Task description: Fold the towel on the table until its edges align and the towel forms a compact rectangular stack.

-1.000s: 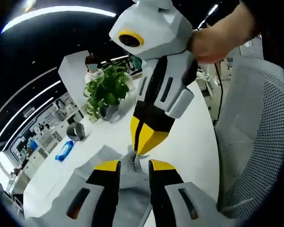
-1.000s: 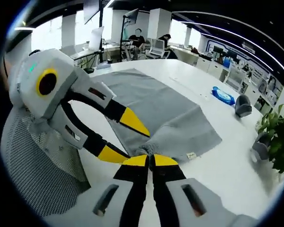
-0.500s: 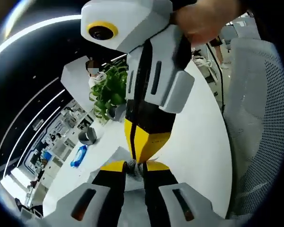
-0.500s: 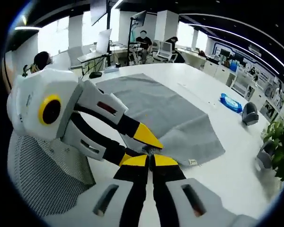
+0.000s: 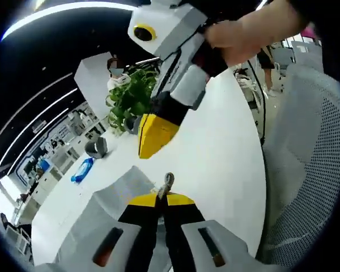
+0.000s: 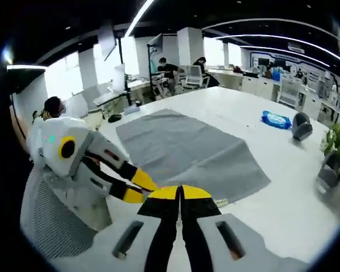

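**Both grippers at the towel's near edge**

The white table (image 6: 283, 209) filled most of the right gripper view, curving away toward an open office with desks and seated people behind. A grey towel (image 6: 187, 150) lay spread flat across it, one near corner reaching down toward the yellow jaw tips. A grey mesh chair (image 5: 309, 170) stood at the table's edge in the left gripper view.

The left gripper (image 5: 160, 199) had its jaws pressed together on a bunched bit of the towel (image 5: 124, 187), a small twist of cloth poking up just beyond the tips. In the right gripper view the same tool (image 6: 137, 187) came in from the left, its yellow tips at the towel's near edge.

The right gripper (image 6: 180, 192) showed its jaws closed with no gap between them; whether any cloth sat between them could not be told. In the left gripper view it (image 5: 153, 133) hung above the table, held by a hand (image 5: 243, 34), apart from the cloth.

Farther off on the table sat a green potted plant (image 5: 127, 102), a blue packet (image 6: 276, 119) and a dark tape roll (image 6: 301, 126).
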Available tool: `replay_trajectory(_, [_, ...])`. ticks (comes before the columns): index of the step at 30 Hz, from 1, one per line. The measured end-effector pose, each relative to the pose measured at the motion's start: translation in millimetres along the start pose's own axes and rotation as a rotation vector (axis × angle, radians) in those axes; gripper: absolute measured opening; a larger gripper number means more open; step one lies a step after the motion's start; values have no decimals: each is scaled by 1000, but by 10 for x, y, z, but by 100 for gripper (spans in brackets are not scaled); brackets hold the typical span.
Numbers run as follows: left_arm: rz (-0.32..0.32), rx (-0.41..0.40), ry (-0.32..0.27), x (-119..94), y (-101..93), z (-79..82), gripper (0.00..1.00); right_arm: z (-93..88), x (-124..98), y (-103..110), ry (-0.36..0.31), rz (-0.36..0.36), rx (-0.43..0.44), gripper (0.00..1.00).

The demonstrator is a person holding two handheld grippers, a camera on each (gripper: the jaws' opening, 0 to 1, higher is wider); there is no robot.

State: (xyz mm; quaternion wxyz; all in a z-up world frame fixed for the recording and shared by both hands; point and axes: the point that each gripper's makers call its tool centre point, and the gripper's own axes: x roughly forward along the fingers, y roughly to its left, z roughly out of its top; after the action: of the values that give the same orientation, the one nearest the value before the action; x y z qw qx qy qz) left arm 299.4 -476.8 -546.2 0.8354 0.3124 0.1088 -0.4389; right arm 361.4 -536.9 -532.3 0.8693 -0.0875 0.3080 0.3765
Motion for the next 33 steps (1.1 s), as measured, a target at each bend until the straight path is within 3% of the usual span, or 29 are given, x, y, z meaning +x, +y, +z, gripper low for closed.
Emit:
replay_trajectory(2, [-9, -22, -2, 5, -22, 4, 3, -150, 83, -461, 72, -101, 69, 1])
replay_trajectory(5, [-26, -32, 3, 19, -62, -16, 3, -262, 230, -898, 95, -158, 190, 3])
replay_trajectory(7, [-42, -36, 8, 32, -97, -32, 3, -293, 328, -1075, 97, -178, 213, 4])
replay_trajectory(11, [-67, -61, 14, 52, -149, -64, 3, -456, 621, -1419, 168, -224, 255, 7])
replay_trajectory(14, [-82, -79, 16, 64, -172, -82, 3, -530, 866, -1536, 230, -215, 250, 8])
replay_trajectory(18, [-95, -107, 18, 71, -185, -104, 3, -403, 1164, -1646, 165, -230, 366, 14])
replay_trajectory(23, [-94, -144, 2, 105, -142, -90, 3, -411, 1380, -1623, 217, -231, 262, 15])
replay_trajectory(27, [-118, -176, 12, 119, -198, -137, 3, -317, 1429, -1595, 178, -220, 227, 13])
replay_trajectory(29, [-135, -143, 27, 116, -250, -161, 3, -327, 1404, -1575, 196, -194, 130, 3])
replay_trajectory(30, [-139, -133, 27, 113, -271, -153, 3, -322, 1428, -1526, 190, -157, 121, 0])
replay_trajectory(33, [-151, -130, 17, 98, -293, -93, 3, -329, 1368, -1507, 165, -148, 181, 0])
